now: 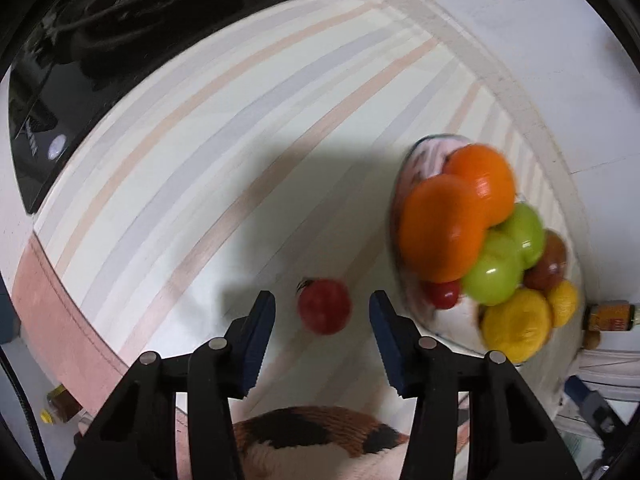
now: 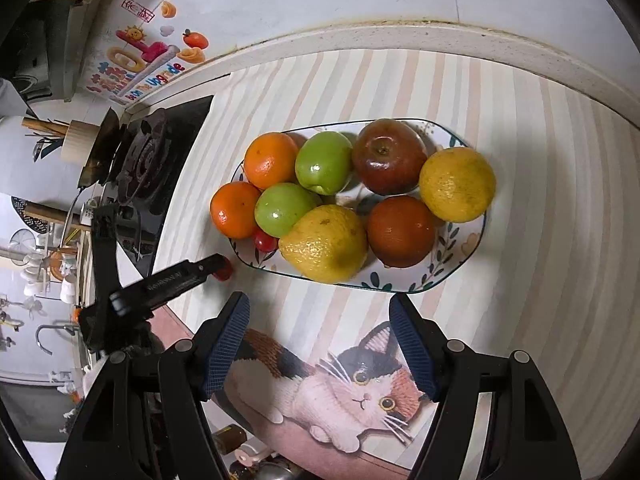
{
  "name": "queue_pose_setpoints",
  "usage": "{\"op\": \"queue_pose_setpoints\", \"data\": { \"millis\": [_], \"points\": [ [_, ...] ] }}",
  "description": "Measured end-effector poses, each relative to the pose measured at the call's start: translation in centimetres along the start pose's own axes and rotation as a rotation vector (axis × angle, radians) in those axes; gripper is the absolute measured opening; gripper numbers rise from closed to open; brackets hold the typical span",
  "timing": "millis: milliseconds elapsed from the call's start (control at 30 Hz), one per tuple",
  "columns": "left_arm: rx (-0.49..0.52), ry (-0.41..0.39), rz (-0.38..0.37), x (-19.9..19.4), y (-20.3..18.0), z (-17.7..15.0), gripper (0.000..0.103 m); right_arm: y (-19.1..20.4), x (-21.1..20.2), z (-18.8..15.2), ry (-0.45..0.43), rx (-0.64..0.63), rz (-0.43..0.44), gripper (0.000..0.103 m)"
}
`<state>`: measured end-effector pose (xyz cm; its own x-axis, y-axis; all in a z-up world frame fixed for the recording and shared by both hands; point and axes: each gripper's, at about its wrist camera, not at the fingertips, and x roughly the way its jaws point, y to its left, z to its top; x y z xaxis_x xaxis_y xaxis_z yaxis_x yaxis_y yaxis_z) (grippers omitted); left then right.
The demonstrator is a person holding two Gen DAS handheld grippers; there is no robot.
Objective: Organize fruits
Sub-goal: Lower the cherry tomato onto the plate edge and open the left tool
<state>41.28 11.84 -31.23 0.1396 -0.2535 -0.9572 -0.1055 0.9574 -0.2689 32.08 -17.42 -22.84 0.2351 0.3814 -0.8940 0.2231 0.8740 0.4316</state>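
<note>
Striped mat [image 2: 520, 200] with a cat print covers the counter; gas stove [image 2: 148, 160] at left of the right-wrist frame. Oval plate [image 2: 452, 276], centre frame, holds two oranges, two green apples, two lemons, a red apple and other fruit. Small red fruit [image 1: 324, 312] lies on the mat just left of the plate, between the spread fingers of the left gripper [image 1: 322, 316], pads not touching it. Right gripper [image 2: 320, 340] spread, nothing between, below the plate.
</note>
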Motion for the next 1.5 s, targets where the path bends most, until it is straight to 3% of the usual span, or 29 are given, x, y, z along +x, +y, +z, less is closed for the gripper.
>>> {"op": "queue_pose_setpoints", "data": {
  "millis": [100, 300, 700, 900, 933, 1033, 1200, 1500],
  "points": [
    [0.011, -0.023, 0.013, -0.5, -0.3, 0.9, 0.046, -0.1, -0.3, 0.2, -0.007, 0.002, -0.006, 0.075],
    [0.055, 0.048, 0.027, 0.8, -1.0, 0.8, 0.046, 0.3, -0.8, 0.3, -0.016, 0.003, -0.005, 0.075],
    [0.113, 0.067, -0.037, 1.9, -3.3, -0.4, 0.048, 0.0, 0.3, 0.8, -0.011, 0.029, -0.016, 0.075],
    [0.102, 0.039, -0.054, 1.0, -2.8, -0.8, 0.030, 0.0, 0.0, 1.1, -0.023, 0.034, -0.020, 0.075],
    [0.103, 0.039, -0.043, 0.9, -2.6, -0.9, 0.023, 0.0, -0.1, 1.2, -0.026, 0.035, -0.020, 0.075],
    [0.107, 0.053, -0.033, 1.1, -1.7, -1.5, 0.024, -0.1, -0.2, 1.3, -0.031, 0.036, -0.018, 0.075],
    [0.087, 0.059, -0.089, 2.2, -1.4, -1.4, 0.028, 0.1, 0.2, 1.3, -0.024, 0.034, -0.015, 0.075],
    [0.144, -0.020, -0.035, 1.4, -1.9, -1.8, 0.025, 0.2, 0.2, 1.1, -0.023, 0.020, -0.025, 0.075]
  ]
}}
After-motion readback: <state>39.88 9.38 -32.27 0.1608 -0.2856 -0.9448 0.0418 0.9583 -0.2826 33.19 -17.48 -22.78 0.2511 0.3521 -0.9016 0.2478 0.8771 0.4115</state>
